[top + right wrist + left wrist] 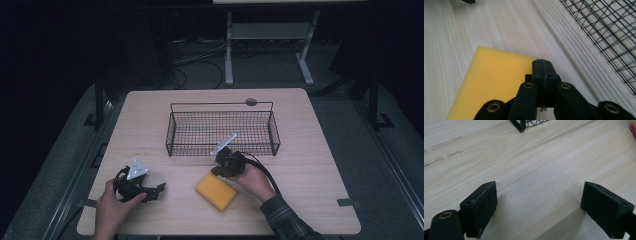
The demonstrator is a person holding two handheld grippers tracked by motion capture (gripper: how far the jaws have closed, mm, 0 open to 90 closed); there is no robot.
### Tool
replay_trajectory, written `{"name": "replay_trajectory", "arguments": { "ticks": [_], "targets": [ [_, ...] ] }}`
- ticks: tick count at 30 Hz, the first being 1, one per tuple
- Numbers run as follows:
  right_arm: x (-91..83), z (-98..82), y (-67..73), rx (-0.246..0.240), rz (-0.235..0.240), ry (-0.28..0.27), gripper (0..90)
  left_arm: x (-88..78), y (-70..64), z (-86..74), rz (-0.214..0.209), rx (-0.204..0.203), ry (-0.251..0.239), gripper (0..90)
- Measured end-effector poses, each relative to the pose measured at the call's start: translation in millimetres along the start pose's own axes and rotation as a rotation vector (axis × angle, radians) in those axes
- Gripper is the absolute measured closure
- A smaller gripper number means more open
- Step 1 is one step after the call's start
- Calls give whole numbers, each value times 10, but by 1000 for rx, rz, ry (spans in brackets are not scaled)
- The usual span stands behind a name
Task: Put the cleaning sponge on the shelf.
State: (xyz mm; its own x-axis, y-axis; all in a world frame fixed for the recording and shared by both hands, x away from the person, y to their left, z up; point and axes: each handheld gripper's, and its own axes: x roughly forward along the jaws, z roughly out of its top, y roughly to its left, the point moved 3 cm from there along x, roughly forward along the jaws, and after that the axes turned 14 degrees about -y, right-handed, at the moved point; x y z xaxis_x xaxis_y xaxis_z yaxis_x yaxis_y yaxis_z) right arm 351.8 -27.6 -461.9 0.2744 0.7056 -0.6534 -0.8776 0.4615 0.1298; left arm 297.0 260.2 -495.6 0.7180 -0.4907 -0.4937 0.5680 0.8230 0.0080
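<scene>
A yellow sponge (216, 191) lies flat on the wooden table (310, 150), in front of a black wire basket (222, 130). My right gripper (218, 170) hovers at the sponge's far edge, its jaws pressed together with nothing between them. In the right gripper view the sponge (489, 82) spreads under the shut right gripper (542, 63). My left gripper (159, 190) rests near the table's front left, jaws wide apart. Bare wood shows between the left gripper (539, 195) fingers in its own view.
The basket's corner (520, 125) shows at the top of the left gripper view, and its mesh wall (604, 30) runs along the right of the right gripper view. A white desk frame (270, 35) stands on the floor beyond the table.
</scene>
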Motion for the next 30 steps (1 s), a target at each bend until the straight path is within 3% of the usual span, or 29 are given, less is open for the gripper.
{"name": "replay_trajectory", "arguments": {
  "ticks": [12,26,30],
  "targets": [
    [-27,22,28,-3,-12,14,877,0,0,0,0,0,0,126],
    [-270,-12,25,72,-64,33,408,0,2,0,-1,2,0,126],
    [-318,-25,50,79,-73,32,330,0,2,0,-1,2,0,126]
  ]
}}
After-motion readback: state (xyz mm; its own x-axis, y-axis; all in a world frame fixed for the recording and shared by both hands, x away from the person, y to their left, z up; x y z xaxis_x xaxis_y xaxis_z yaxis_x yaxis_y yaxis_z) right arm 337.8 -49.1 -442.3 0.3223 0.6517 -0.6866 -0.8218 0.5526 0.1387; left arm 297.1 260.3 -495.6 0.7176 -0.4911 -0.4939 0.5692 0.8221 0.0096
